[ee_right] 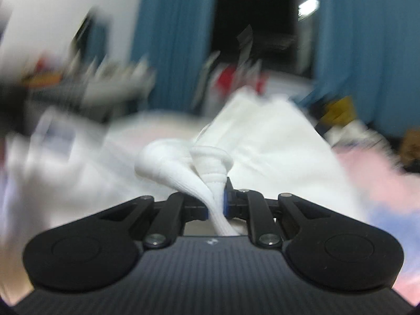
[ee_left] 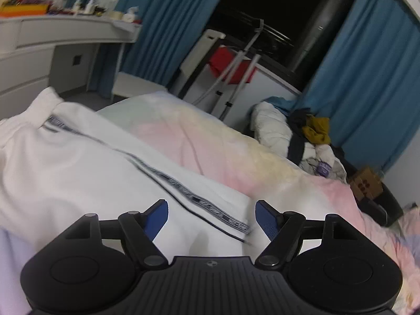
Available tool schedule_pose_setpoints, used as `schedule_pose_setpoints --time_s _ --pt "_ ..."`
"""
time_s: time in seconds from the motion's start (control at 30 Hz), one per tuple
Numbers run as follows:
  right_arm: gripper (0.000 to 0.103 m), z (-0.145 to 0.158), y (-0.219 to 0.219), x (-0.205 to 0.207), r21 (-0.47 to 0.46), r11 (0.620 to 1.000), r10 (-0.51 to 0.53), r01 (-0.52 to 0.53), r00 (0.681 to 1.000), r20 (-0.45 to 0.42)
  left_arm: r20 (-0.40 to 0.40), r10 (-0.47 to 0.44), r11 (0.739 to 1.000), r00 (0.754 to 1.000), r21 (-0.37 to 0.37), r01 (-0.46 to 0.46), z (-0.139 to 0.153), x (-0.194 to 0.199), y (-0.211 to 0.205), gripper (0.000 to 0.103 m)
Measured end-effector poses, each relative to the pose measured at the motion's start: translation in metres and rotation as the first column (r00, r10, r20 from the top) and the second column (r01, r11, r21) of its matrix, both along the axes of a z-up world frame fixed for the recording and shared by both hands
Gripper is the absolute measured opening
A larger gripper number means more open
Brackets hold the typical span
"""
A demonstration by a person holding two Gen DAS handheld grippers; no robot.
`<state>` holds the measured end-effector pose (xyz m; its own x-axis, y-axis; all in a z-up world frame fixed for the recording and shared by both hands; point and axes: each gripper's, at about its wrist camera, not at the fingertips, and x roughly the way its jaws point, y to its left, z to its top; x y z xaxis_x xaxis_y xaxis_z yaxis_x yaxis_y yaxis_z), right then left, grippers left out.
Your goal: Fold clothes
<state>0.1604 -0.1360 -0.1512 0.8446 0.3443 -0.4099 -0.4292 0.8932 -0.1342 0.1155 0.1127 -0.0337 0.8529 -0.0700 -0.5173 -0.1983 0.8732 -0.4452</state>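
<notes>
Left wrist view: a pastel bed (ee_left: 183, 141) carries white trousers (ee_left: 78, 162) with a dark side stripe (ee_left: 168, 178), spread across its left half. Blue curtains (ee_left: 168, 21) hang behind. Left gripper (ee_left: 211, 219) hovers over the trousers, jaws apart, empty. Right gripper (ee_right: 216, 200) is clamped on their bunched ribbed hem (ee_right: 210, 173).

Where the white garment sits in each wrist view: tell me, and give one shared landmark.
Left wrist: white garment fills left and centre, spread on the bed beneath the open left gripper.
Right wrist: centre, ribbed edge clamped in the right gripper.
Shared landmark: blue curtains.
</notes>
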Motion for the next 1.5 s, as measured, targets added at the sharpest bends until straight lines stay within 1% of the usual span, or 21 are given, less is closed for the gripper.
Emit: schedule_pose_setpoints --time_s 0.03,0.07,0.1,0.23,0.33,0.43,0.5,0.63,0.67,0.73,0.83,0.93,0.97,1.0,1.03,1.07,1.1,1.2,1.3,1.43,1.5 --pt "0.013 -0.014 0.009 -0.002 -0.042 0.999 0.016 -0.017 0.999 -0.033 0.001 0.006 1.000 1.000 -0.014 -0.006 0.001 0.000 0.003 0.075" --pt "0.013 -0.022 0.015 -0.004 -0.082 0.996 0.025 -0.028 0.999 -0.030 0.005 0.006 1.000 1.000 -0.024 -0.006 0.002 0.000 0.005 0.075" --pt "0.013 -0.021 0.014 -0.006 -0.091 0.995 0.030 -0.031 0.999 -0.013 0.009 0.002 1.000 1.000 -0.028 -0.002 0.004 0.000 0.005 0.075" --pt "0.013 0.003 0.000 -0.008 0.007 0.999 0.046 -0.046 0.999 0.024 0.043 -0.008 1.000 0.999 0.005 0.008 0.013 0.001 0.000 0.075" --pt "0.013 0.005 0.004 -0.012 0.044 0.994 0.093 -0.096 0.994 0.057 0.048 -0.006 1.000 0.999 0.025 0.004 0.013 0.000 -0.007 0.076" --pt "0.013 0.010 0.017 -0.022 0.008 0.986 0.163 -0.166 0.974 0.158 0.041 -0.004 0.999 0.999 0.036 0.002 0.010 -0.003 -0.013 0.076" --pt "0.013 0.011 0.021 -0.018 0.030 0.983 0.175 -0.180 0.977 0.122 0.040 -0.002 0.999 0.999 0.050 0.000 0.007 -0.005 -0.016 0.076" --pt "0.013 -0.014 0.018 -0.001 0.092 0.979 0.184 -0.180 0.982 -0.037 0.020 -0.012 0.997 1.000 0.078 0.010 0.001 -0.007 -0.022 0.076" --pt "0.014 -0.017 0.017 0.000 0.109 0.977 0.189 -0.182 0.980 -0.057 0.018 -0.011 0.996 1.000 0.092 0.010 0.002 -0.008 -0.023 0.076" --pt "0.015 -0.017 0.013 0.000 0.135 0.973 0.197 -0.187 0.978 -0.065 0.023 -0.003 0.992 1.000 0.125 0.000 0.005 -0.012 -0.023 0.076" --pt "0.018 -0.011 0.008 0.006 0.208 0.961 0.199 -0.180 0.977 -0.077 0.013 0.012 0.989 1.000 0.146 -0.014 0.015 -0.027 -0.014 0.076" --pt "0.029 -0.011 0.004 0.012 0.257 0.949 0.212 -0.180 0.972 -0.104 0.010 0.057 0.988 0.998 0.147 -0.058 0.030 -0.046 0.007 0.078" --pt "0.038 -0.008 0.005 0.010 0.261 0.948 0.217 -0.184 0.971 -0.103 0.011 0.074 0.987 0.997 0.143 -0.075 0.034 -0.053 0.015 0.079" --pt "0.052 -0.006 0.005 0.008 0.264 0.947 0.218 -0.186 0.971 -0.100 0.013 0.092 0.986 0.996 0.139 -0.093 0.038 -0.061 0.024 0.079" --pt "0.058 -0.003 0.005 0.005 0.265 0.946 0.218 -0.186 0.971 -0.096 0.017 0.110 0.984 0.994 0.136 -0.112 0.042 -0.069 0.032 0.080" --pt "0.072 0.000 0.005 0.002 0.271 0.943 0.222 -0.191 0.971 -0.088 0.022 0.128 0.983 0.992 0.131 -0.130 0.045 -0.076 0.040 0.081" --pt "0.083 0.003 0.003 -0.001 0.285 0.937 0.233 -0.203 0.969 -0.076 0.029 0.145 0.983 0.989 0.113 -0.147 0.045 -0.082 0.049 0.082" --pt "0.086 0.014 -0.004 -0.014 0.335 0.913 0.266 -0.233 0.963 -0.054 0.046 0.194 0.979 0.980 0.053 -0.196 0.044 -0.098 0.073 0.083" --pt "0.086 0.029 -0.016 -0.025 0.376 0.900 0.251 -0.221 0.967 -0.035 0.041 0.227 0.971 0.973 0.059 -0.230 0.037 -0.105 0.086 0.083" --pt "0.086 0.046 -0.042 -0.029 0.401 0.910 0.120 -0.107 0.993 -0.009 0.008 0.251 0.968 0.968 0.010 -0.251 0.030 -0.111 0.098 0.083" --pt "0.086 0.049 -0.055 -0.024 0.387 0.922 0.034 -0.030 0.999 -0.004 -0.003 0.260 0.966 0.966 -0.015 -0.260 0.027 -0.112 0.104 0.084"
